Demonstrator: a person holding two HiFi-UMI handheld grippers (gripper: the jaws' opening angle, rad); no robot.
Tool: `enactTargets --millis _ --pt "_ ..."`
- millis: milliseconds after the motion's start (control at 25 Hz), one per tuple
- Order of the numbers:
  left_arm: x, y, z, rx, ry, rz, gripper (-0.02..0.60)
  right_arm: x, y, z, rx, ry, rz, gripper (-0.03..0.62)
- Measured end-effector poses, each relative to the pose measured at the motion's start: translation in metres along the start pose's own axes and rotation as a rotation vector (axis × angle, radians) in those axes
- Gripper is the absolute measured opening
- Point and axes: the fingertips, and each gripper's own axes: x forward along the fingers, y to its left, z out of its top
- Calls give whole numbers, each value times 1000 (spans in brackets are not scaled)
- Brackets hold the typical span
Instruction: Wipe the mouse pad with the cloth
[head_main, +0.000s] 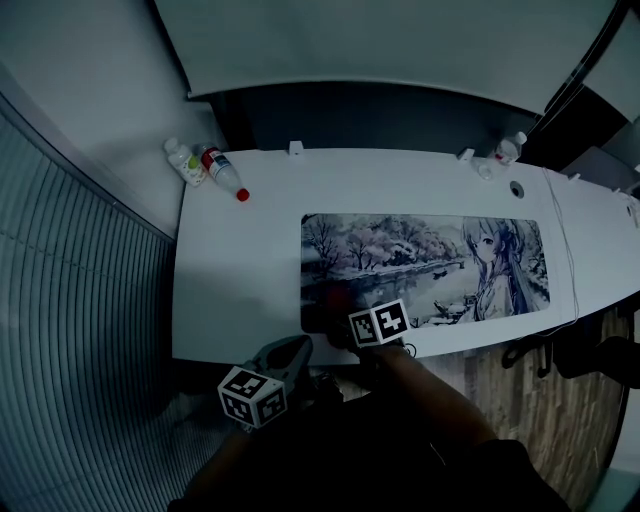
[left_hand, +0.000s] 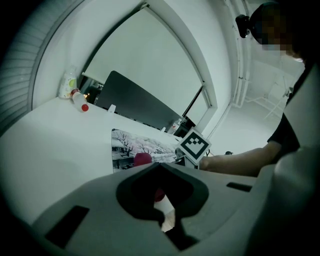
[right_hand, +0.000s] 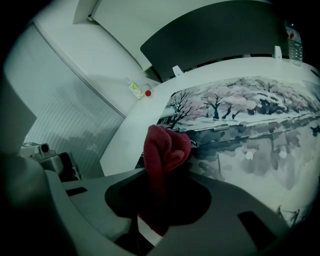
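Note:
The long mouse pad (head_main: 430, 265) printed with a snowy landscape and an anime figure lies on the white table (head_main: 235, 290). My right gripper (head_main: 342, 312) is over the pad's near left corner, shut on a bunched red cloth (right_hand: 166, 147) that sticks up from its jaws above the pad (right_hand: 250, 115). In the head view the cloth (head_main: 335, 298) is only a dim red patch. My left gripper (head_main: 292, 352) hangs off the table's front edge, its jaws closed with nothing between them. From the left gripper view (left_hand: 167, 225) the cloth (left_hand: 142, 159) and pad (left_hand: 132, 145) show ahead.
Two bottles (head_main: 205, 165) lie at the table's far left corner and another bottle (head_main: 506, 150) stands at the far right. A thin cable (head_main: 566, 255) runs down past the pad's right end. A dark panel (head_main: 400, 115) backs the table. A slatted wall (head_main: 80, 330) is on the left.

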Motion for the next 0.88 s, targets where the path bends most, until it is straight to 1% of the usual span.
enactTargets --millis 200,400,600,760,880 --pt "-4 7 1 -7 -10 0 6 -1 6 17 9 -46 14 110" --pt "-5 11 7 -9 -17 5 6 1 5 47 -18 -56 -2 110" --pt "2 12 15 8 -14 4 6 13 -3 74 -23 -37 -21 110" --pt "14 6 19 27 -6 5 6 22 -20 82 -32 5 -45 110" --pt "25 1 20 30 2 12 6 22 -28 83 -13 23 -21 110"
